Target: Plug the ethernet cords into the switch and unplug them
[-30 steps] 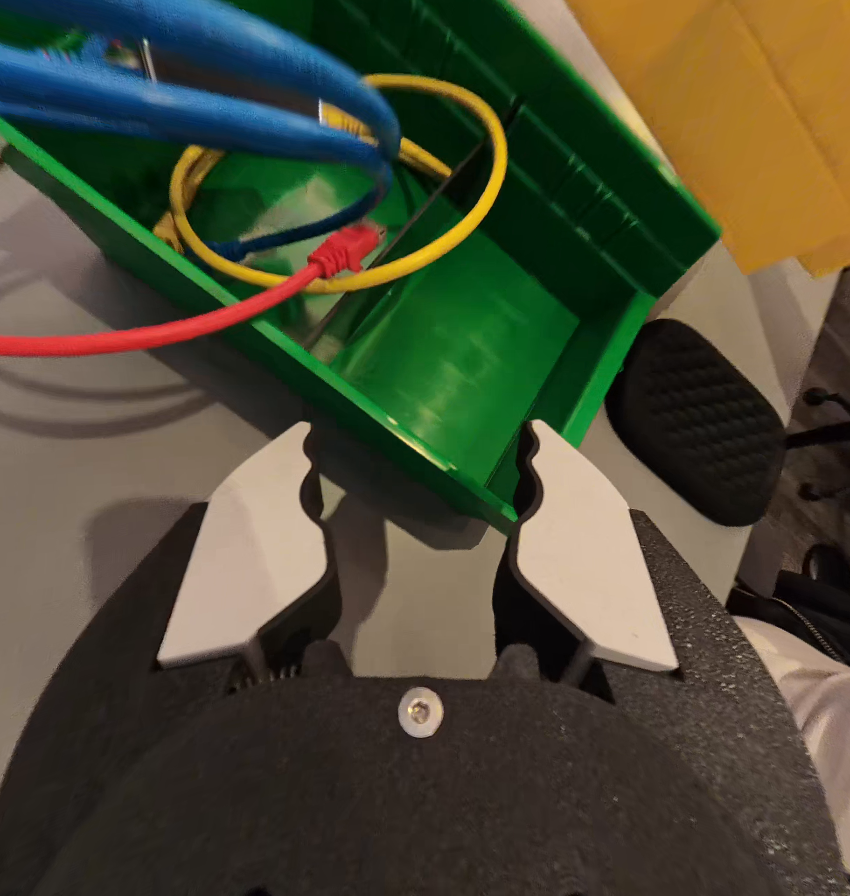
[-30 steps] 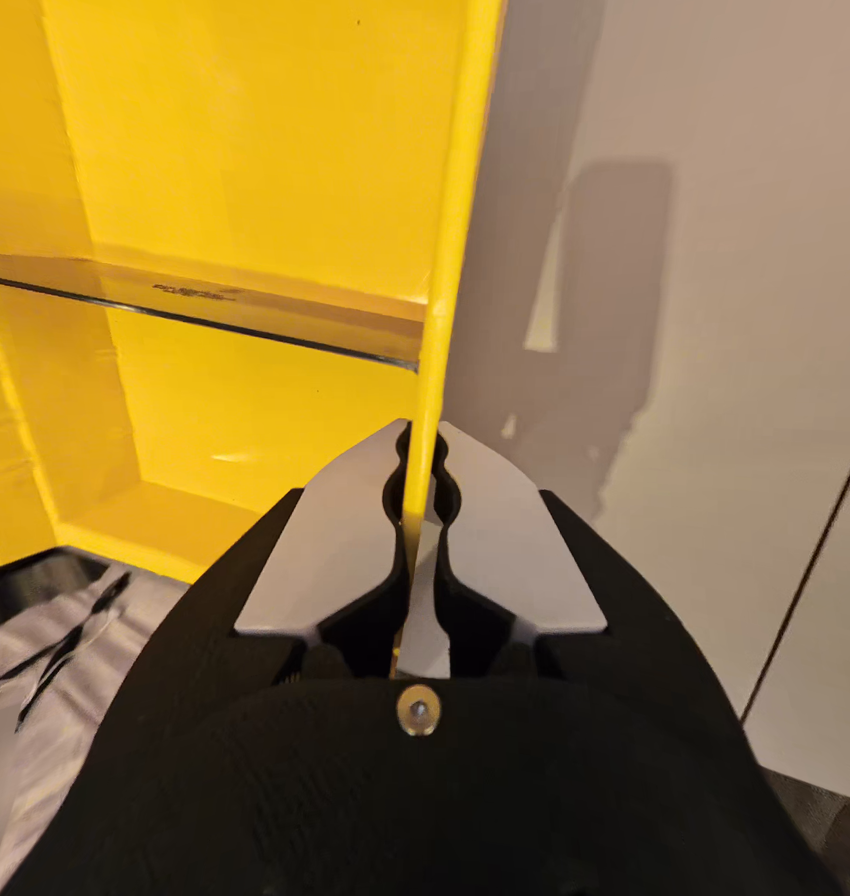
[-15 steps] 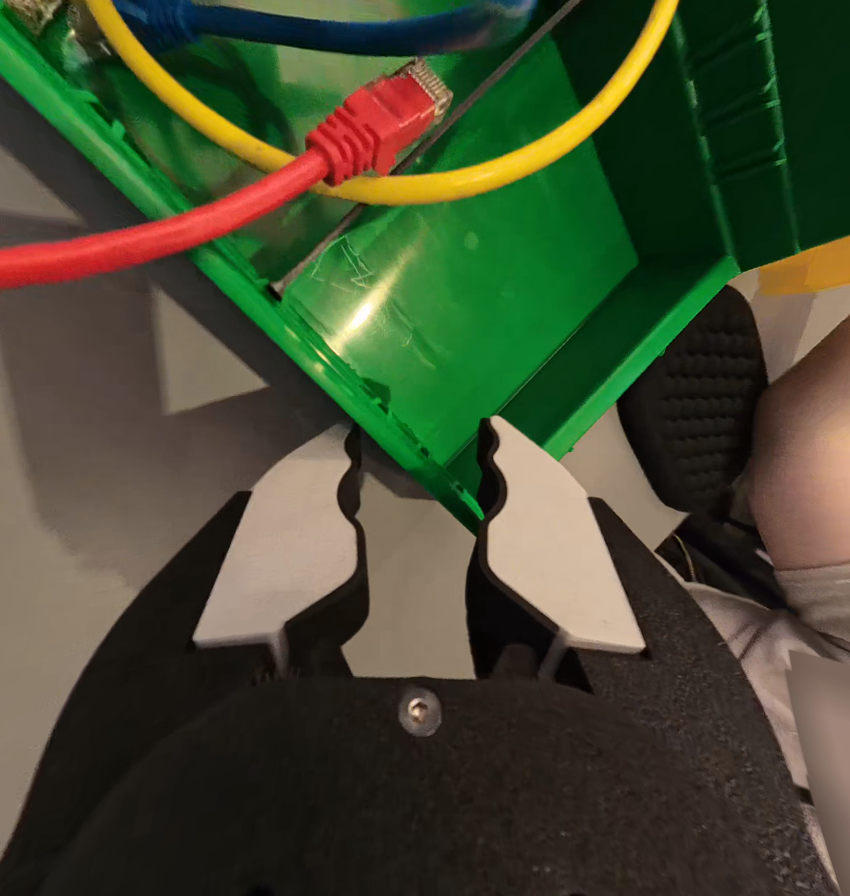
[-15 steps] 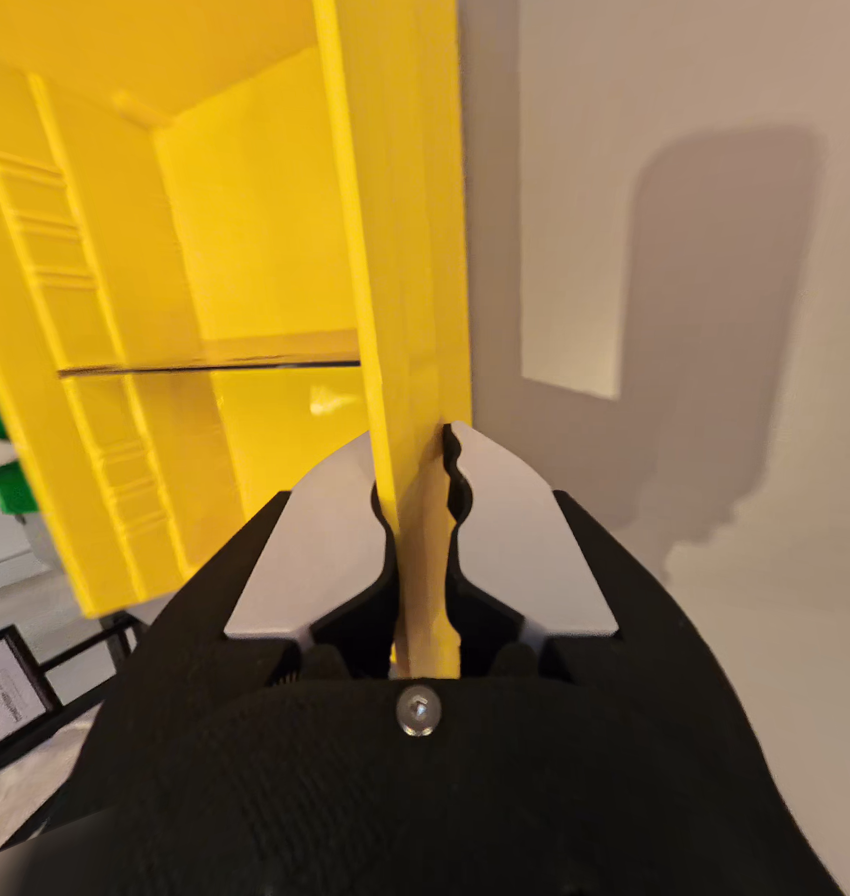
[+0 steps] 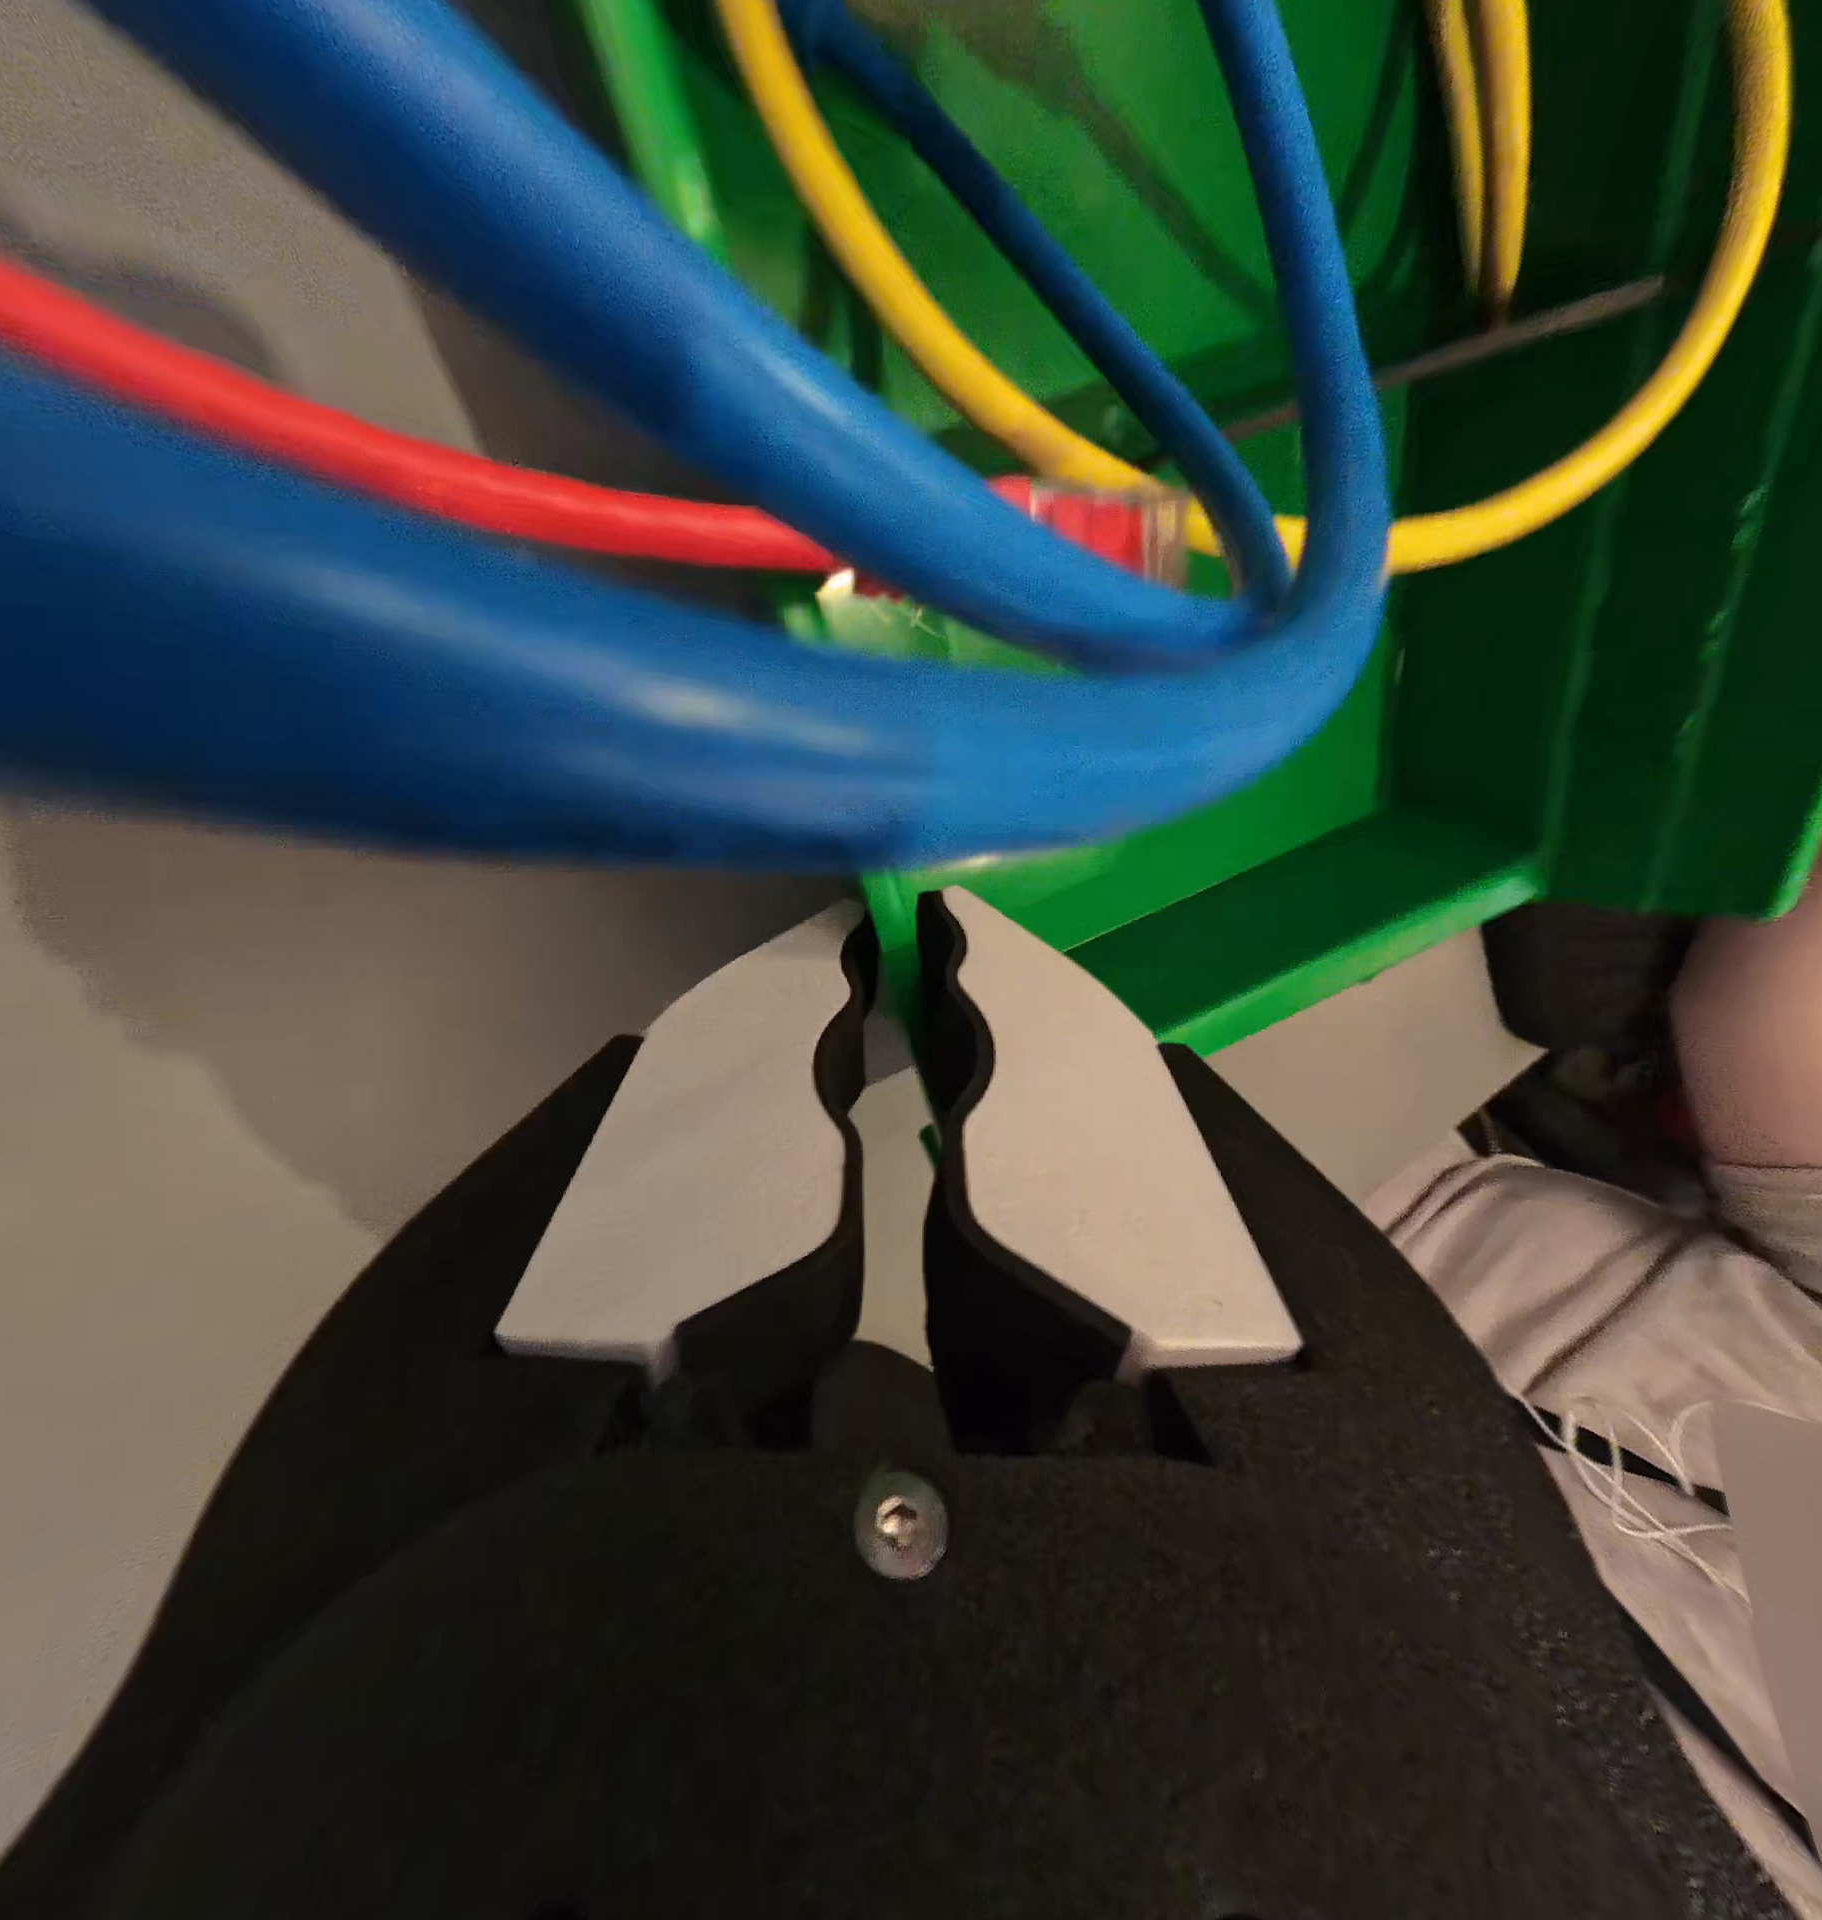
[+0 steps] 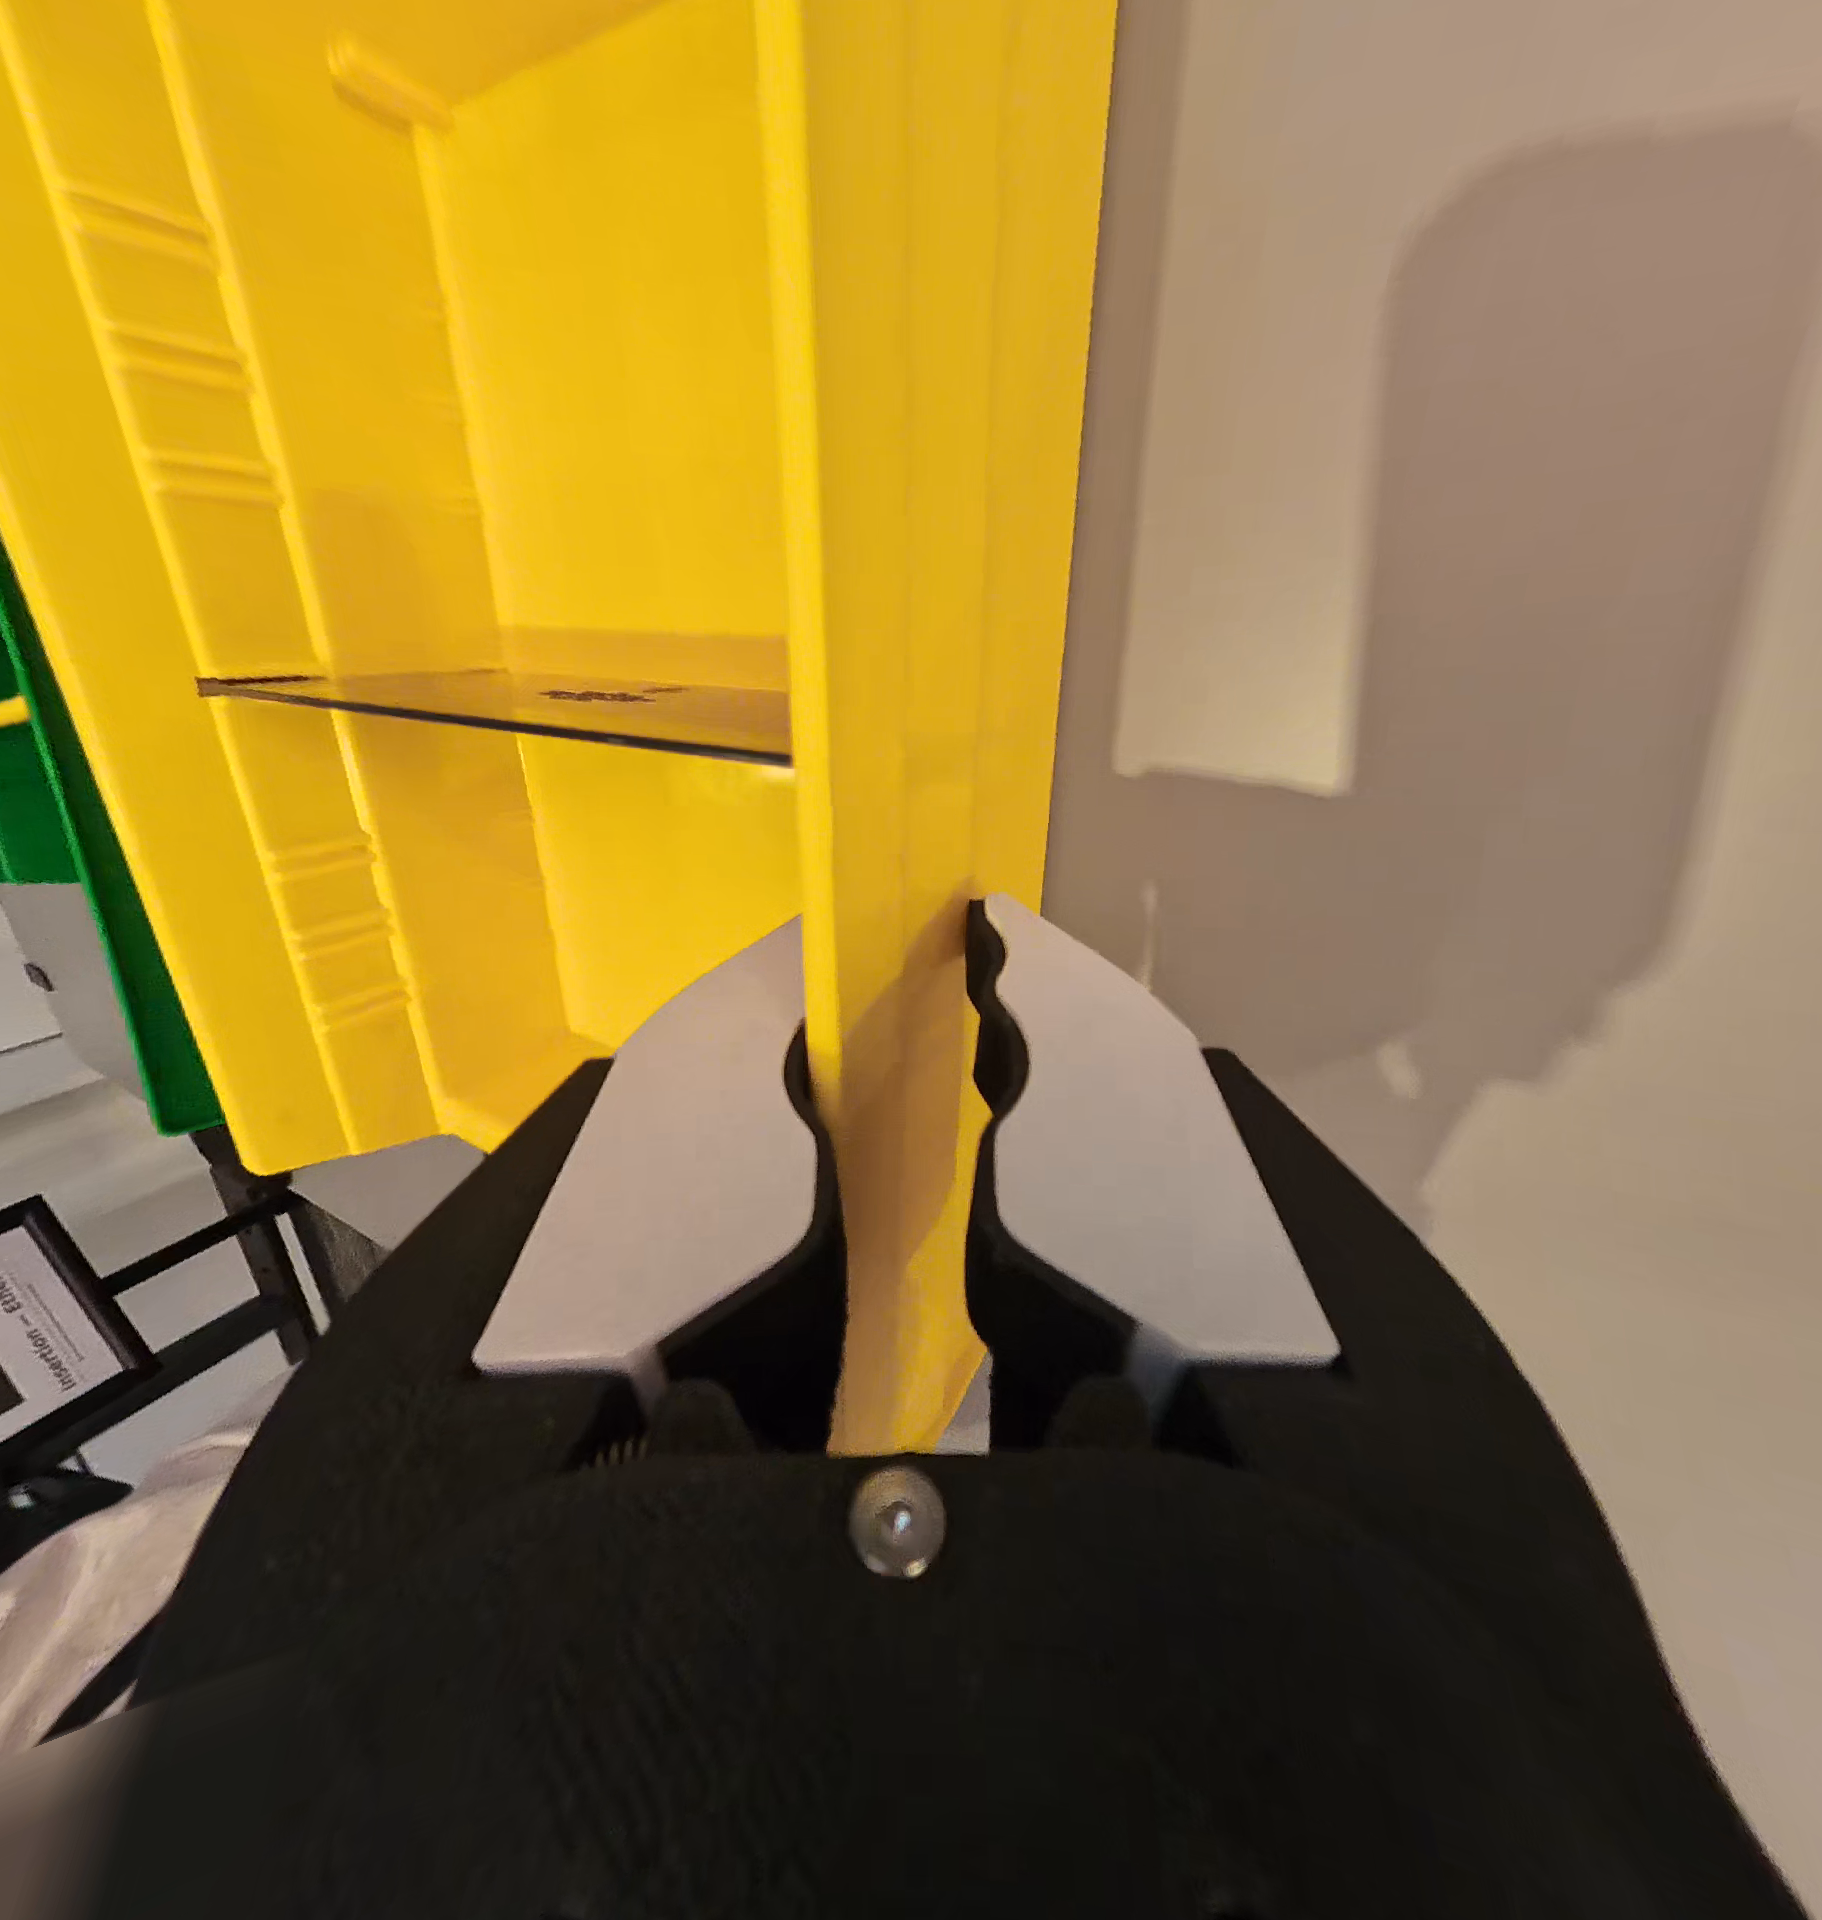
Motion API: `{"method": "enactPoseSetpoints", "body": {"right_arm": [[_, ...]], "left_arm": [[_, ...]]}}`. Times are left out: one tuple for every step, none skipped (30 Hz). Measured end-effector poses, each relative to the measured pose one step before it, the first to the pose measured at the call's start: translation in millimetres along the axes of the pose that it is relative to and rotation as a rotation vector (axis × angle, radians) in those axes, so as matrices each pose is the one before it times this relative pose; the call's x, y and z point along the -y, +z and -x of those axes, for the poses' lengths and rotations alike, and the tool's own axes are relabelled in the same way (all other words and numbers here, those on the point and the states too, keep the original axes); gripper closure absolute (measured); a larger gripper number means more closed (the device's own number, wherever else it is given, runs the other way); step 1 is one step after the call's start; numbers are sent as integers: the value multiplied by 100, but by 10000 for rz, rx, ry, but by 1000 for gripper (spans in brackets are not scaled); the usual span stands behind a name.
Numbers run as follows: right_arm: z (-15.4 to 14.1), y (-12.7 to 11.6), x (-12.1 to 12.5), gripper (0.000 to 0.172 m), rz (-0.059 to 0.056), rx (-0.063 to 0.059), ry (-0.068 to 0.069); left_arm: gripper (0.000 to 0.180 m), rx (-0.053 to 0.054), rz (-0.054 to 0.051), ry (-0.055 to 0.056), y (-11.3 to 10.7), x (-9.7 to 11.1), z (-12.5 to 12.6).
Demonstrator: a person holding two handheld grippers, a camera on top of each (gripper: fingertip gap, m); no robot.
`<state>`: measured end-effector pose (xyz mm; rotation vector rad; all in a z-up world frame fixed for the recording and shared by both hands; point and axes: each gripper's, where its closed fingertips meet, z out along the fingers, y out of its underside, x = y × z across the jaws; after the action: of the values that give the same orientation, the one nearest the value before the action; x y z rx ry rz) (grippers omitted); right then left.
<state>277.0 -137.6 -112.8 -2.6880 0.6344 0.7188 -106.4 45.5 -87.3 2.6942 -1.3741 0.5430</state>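
Cords first: 2 thick blue ethernet cords (image 5: 616,665) loop out of the green bin (image 5: 1572,644), 1 red cord (image 5: 387,457) runs in from the left and ends in a red boot with a clear plug (image 5: 1115,525), and a yellow cord (image 5: 1634,416) coils deeper inside. No switch shows in either view.

Handling, as a judgement: the cords look light, springy and fairly stiff in their jackets, so they likely hold their loops and push back when bent. The clear plug with its latch tab is the fragile part. The best hold is probably the moulded boot just behind the plug, not the bare jacket, which looks smooth and may slide between pads.

Left gripper (image 5: 891,920): clenched on the thin green wall of the bin at its near corner, both pads against the plastic. Its view looks into the tilted bin with the blue loops hanging just above the fingertips.

Right gripper (image 6: 891,997): closed around the thick side wall of a yellow bin (image 6: 616,416), the right pad touching it, the left fingertip partly hidden behind the wall. The green bin sits just beside it at the left edge.

Neither gripper holds a cord.
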Motion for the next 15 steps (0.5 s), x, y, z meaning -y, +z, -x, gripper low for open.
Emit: {"method": "enactPoseSetpoints", "body": {"right_arm": [[479,341,214,149,103,-22,-9],[628,428,395,149,34,122,-18],[689,476,420,148,39,165,11],[622,447,310,147,101,106,-22],[486,382,283,147,91,-46,-94],[388,317,216,148,97,-149,-82],[374,288,77,149,160,-135,-36],[388,287,-30,150,184,-117,-39],[366,284,-26,151,153,-186,-67],[320,271,3,152,142,-272,-59],[343,274,13,154,140,-299,-56],[422,279,35,156,135,-254,-78],[503,281,92,157,96,-160,-130],[525,248,136,157,55,-54,-114],[398,195,136,157,28,-27,-32]], "left_arm": [[174,-189,-125,-305,-400,-338,898],[174,-59,-183,-213,-481,-294,1054],[174,45,-233,-152,-514,-258,1159],[174,43,-232,-181,-539,-262,1178],[174,-6,-231,-231,-527,-273,1159],[174,-35,-235,-272,-531,-283,1169],[172,-54,-219,-272,-541,-317,1159],[172,-26,-206,-224,-555,-347,1152],[172,49,-165,-174,-612,-386,1186],[172,132,-148,-139,-639,-411,1262],[172,171,-153,-143,-659,-385,1318],[172,160,-152,-202,-646,-382,1349],[172,130,-149,-257,-639,-363,1349],[172,118,-147,-268,-621,-363,1324],[172,105,-155,-248,-585,-334,1298]]}}
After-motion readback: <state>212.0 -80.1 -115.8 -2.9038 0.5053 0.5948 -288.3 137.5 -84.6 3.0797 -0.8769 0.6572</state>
